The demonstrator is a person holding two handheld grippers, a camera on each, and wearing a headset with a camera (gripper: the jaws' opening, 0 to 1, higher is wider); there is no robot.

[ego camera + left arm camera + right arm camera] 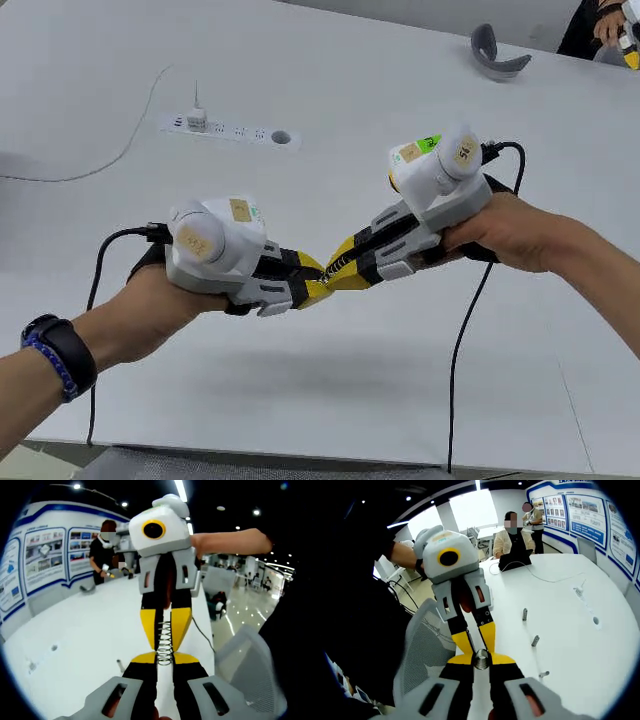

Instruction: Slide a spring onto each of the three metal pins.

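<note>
Two grippers meet over a white table (400, 100) with a power strip (225, 128), display boards (42, 555) behind; the right gripper (338, 272) clamps the spring (164, 640), while the left gripper (312, 290) is narrow and we cannot tell its hold.

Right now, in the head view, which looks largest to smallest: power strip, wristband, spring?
1-2. power strip and wristband: look about alike; the wristband is nearer the camera, so unranked.
3. spring: clearly smallest.
</note>
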